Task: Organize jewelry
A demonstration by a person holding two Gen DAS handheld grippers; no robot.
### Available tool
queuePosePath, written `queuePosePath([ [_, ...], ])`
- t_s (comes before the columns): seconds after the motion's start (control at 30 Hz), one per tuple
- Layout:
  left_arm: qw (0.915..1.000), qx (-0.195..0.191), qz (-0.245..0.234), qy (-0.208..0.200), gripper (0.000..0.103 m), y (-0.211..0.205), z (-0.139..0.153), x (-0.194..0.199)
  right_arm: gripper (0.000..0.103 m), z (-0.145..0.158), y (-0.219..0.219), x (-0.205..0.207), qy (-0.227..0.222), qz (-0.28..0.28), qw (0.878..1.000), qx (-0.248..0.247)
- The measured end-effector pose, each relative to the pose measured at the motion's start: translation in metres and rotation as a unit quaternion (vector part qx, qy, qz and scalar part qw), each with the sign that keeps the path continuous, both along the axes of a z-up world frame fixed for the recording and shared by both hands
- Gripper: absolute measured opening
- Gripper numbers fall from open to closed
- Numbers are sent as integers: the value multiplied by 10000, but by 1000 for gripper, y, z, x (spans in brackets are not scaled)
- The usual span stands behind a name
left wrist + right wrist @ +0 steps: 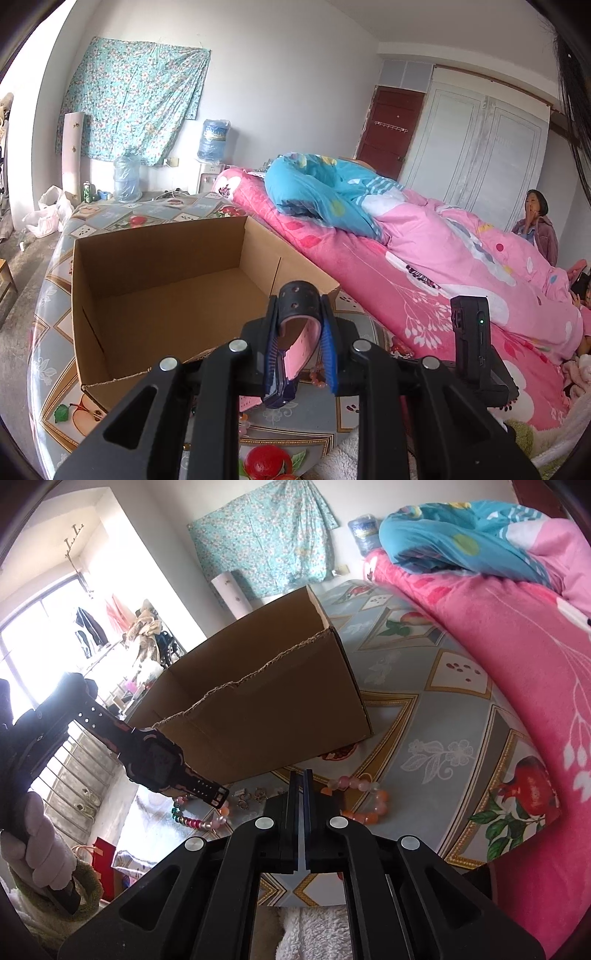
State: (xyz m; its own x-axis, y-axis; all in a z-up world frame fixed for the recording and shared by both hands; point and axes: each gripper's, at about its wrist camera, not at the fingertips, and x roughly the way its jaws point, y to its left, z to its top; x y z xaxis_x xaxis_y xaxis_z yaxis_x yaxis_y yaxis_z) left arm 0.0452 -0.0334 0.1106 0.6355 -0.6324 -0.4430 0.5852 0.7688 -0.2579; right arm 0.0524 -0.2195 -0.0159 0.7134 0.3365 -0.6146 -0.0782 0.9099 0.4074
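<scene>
From the left wrist we see our left tongs [300,332] pinching the black watch with a pink-lined strap [297,321], held up at the near rim of the open brown cardboard box [166,295]. The box stands on the fruit-patterned surface [51,295], the pink-quilted bed [443,266] along its right edge.

From the right wrist, our right tongs [301,801] are pressed together over the surface's near edge, beside an orange-and-pink bead bracelet [369,805].

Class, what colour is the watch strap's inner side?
Pink; the watch strap's lining shows best in the left wrist view.

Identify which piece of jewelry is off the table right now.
The black-and-pink watch, gripped by the left tool; the orange-pink bead bracelet and multicoloured bead bracelet lie on the table.
</scene>
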Motion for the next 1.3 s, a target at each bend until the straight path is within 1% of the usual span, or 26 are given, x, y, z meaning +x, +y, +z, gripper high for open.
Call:
queuePosePath([
  [0.13, 9999, 26, -106, 100, 20, 2, 3, 4, 7, -3, 2, -2, -7, 207, 9997, 86],
  [0.2, 9998, 53, -169, 134, 20, 2, 5, 5, 17, -5, 4, -2, -36, 310, 9994, 122],
  [0.23, 9996, 77, -203, 168, 20, 2, 6, 6, 19, -6, 4, -3, -45, 352, 9993, 141],
  [0.4, 9979, -90, -425, 473, 20, -2, 8, 10, 20, -12, 4, -3, -13, 463, 9987, 222],
  [0.57, 9941, -363, -692, 751, 20, -10, 8, 6, 20, -18, -6, -2, 58, 356, 9988, 323],
  [0.67, 9899, -645, -806, 976, 20, -9, 6, 6, 20, -20, -11, -3, 85, 284, 9989, 352],
  [0.77, 9877, -798, -671, 1165, 20, -1, -4, 6, 21, -22, -13, -3, 120, 230, 9990, 358],
  [0.83, 9853, -861, -507, 1383, 20, 7, -18, 7, 21, -25, -13, -3, 160, 218, 9989, 374],
  [1.0, 9812, -764, -13, 1774, 20, 28, -59, 10, 21, -28, -9, -3, 231, 289, 9988, 317],
  [1.07, 9787, -767, 136, 1901, 20, 39, -69, 11, 21, -28, -6, -4, 244, 337, 9988, 262],
  [1.3, 9788, -747, 393, 1866, 20, 63, -75, 5, 21, -28, 7, -2, 315, 560, 9979, 34],
])
